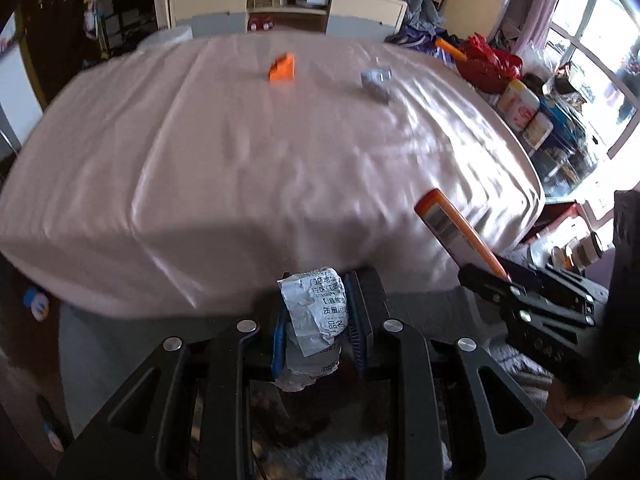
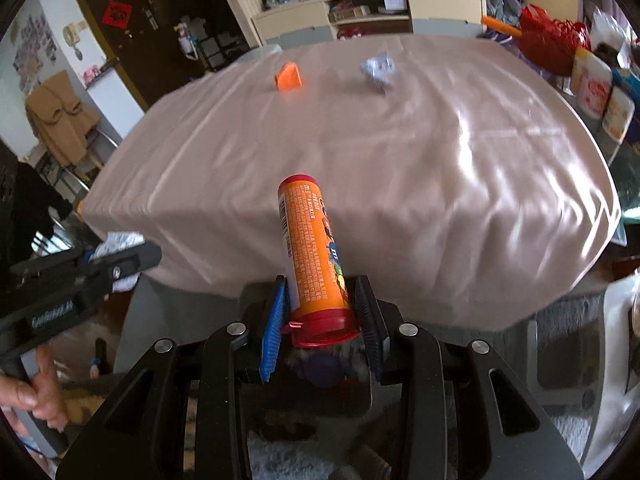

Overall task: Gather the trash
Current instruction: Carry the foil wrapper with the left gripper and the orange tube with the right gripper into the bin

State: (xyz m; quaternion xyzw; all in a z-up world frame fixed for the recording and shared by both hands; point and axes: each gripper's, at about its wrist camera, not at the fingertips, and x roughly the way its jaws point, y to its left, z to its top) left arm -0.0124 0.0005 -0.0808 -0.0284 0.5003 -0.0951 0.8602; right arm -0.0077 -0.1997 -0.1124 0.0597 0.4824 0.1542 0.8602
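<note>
Nearest, the left tool (image 1: 320, 320) pinches a crumpled paper receipt (image 1: 316, 312) and the right tool (image 2: 322, 312) clamps an orange tube (image 2: 314, 256) by its red-capped end, each off the desk's near edge, probably headed for a bin. Farther, an orange scrap (image 2: 288, 77) and paper ball (image 2: 377, 70) lie apart on the desk (image 2: 400, 180), uncollected.

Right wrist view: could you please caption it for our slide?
Right tongs grip an orange tube; orange scrap and crumpled wrapper remain on the table.
</note>
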